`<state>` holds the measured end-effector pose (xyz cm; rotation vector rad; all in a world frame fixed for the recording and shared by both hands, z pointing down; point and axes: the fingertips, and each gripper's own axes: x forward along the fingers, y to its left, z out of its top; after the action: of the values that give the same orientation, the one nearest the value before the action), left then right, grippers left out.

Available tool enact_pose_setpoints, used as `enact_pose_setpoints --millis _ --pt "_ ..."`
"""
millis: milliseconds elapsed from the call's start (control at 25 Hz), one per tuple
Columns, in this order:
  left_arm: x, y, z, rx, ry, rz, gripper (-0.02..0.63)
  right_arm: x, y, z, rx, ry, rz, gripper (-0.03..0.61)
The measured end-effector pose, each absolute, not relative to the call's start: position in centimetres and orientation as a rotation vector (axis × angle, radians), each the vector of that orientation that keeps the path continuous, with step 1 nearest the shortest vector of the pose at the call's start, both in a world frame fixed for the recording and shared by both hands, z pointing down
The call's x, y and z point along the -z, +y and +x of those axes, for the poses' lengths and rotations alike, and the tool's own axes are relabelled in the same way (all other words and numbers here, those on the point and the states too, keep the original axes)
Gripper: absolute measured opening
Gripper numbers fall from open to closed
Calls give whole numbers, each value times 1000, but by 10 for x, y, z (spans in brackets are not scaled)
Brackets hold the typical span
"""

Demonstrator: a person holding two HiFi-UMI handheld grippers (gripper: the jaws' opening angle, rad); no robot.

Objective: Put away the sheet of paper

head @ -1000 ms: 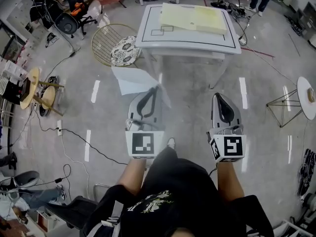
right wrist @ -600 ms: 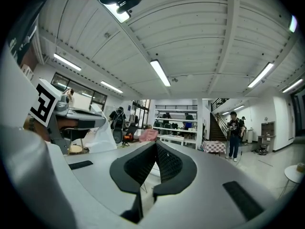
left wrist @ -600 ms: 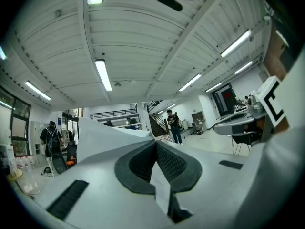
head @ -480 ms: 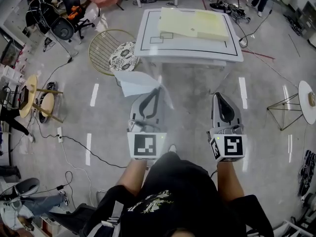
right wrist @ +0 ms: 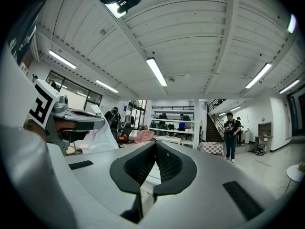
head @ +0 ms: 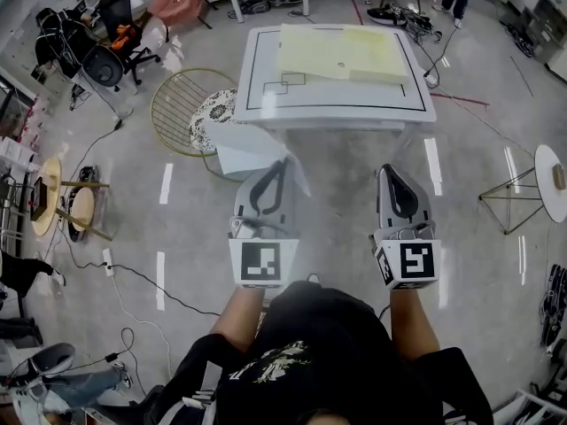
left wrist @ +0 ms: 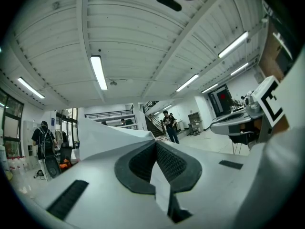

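Two square markers (head: 261, 261) — white paper sheet (head: 239, 153)

The left gripper (head: 280, 165) pinches a paper (head: 237, 149) that spreads left of its tip. The right gripper (head: 388, 172), alongside, is closed. A table (head: 266, 106) stands ahead of both.

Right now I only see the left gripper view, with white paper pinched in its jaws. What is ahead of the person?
Observer: In the head view, a white table stands just beyond the sheet of paper.
Operator: Is anything on it?
Observer: Yes, a pile of yellow sheets lies on its far half.
Operator: And the other tool, is it carrying something?
Observer: No. The right gripper has its jaws together with nothing between them.
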<state>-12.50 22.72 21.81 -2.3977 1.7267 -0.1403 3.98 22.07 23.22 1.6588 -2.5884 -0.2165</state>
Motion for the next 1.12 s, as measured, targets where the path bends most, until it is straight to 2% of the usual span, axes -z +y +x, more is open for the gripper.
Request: enact_pose_setpoints --millis 1120 --pt "-236 165 -129 164 1652 -2473 0 -253 165 30 160 -2531 1708 -1"
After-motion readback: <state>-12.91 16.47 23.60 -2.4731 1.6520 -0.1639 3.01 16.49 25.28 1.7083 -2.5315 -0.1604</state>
